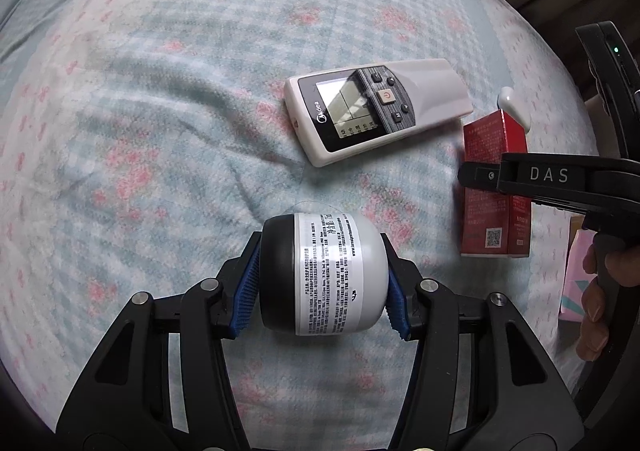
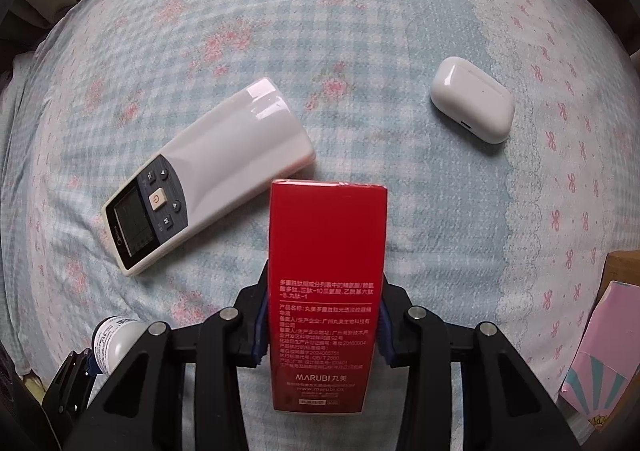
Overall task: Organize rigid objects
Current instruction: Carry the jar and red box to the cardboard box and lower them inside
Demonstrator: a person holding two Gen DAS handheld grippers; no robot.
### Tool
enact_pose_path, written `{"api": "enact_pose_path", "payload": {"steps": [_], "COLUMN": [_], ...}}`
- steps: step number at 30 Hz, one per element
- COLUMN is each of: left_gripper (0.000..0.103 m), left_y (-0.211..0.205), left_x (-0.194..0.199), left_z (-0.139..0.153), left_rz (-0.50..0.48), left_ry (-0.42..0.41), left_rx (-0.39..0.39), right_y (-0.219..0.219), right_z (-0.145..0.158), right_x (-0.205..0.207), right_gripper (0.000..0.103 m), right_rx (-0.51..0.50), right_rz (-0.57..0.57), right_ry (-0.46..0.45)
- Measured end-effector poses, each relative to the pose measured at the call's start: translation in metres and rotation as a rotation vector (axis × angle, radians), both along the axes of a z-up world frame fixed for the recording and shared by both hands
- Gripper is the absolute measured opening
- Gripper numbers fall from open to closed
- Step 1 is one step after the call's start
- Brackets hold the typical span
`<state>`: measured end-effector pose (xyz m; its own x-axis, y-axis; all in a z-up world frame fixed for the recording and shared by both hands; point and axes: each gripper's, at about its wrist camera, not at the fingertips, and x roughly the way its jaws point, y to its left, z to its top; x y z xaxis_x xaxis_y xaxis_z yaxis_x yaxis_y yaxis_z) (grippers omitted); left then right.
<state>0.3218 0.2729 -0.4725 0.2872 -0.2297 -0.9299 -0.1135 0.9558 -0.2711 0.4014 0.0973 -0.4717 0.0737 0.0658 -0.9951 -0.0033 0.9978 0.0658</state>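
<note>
Bed [image 1: 160, 91] covered in a soft, napped blue-and-white check blanket with faded pink flower print; creased around the objects.

Left gripper [image 1: 323, 283]: black plastic frame, blue ribbed pads. Fingers [image 1: 245, 291] pinching a small squat jar [image 1: 324, 275] sideways, one pad on each end. Jar has a glossy black cap end and a pale grey body wrapped in a white label of fine print, too small to read. It sits low over the blanket; whether it touches the fabric I cannot tell.

Right gripper [image 2: 324, 325]: same build. Fingers [image 2: 261, 325] clamped on the long sides of a red cardboard carton [image 2: 327, 283], smooth and shiny, white print, "MARUBI" near the lower end. The pads are mostly hidden behind the carton. Seen from the left wrist, the carton [image 1: 494, 187] stands upright just right of the remote, QR code low on one face.

Air-conditioner remote [image 1: 376, 111]: off-white hard plastic, rounded slab, dark screen panel, Midea mark, lying flat and diagonal on the blanket between jar and carton.

White earbud case [image 2: 472, 99]: glossy, pebble-shaped, lying apart beyond the carton; in the left view only a sliver shows behind the carton.

Pink box [image 2: 600, 351], cut off at the right edge; possibly cardboard.
</note>
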Motion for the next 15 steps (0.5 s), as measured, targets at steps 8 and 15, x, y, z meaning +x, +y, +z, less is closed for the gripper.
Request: {"api": "enact_pose_path", "payload": {"steps": [8, 15], "left_gripper": [0.050, 0.050], "left_y": [0.007, 0.002], "left_x": [-0.015, -0.030], "left_z": [0.042, 0.098], "left_rz": [0.027, 0.011], "left_ry": [-0.036, -0.090], "left_rx": [-0.007, 0.002], "right_y": [-0.001, -0.015], "right_z": [0.049, 0.105], "right_x": [-0.020, -0.045], "right_gripper": [0.038, 0.038], "right_rx": [0.056, 0.121], "right_rz": [0.025, 0.024], "right_ry": [-0.058, -0.118]}}
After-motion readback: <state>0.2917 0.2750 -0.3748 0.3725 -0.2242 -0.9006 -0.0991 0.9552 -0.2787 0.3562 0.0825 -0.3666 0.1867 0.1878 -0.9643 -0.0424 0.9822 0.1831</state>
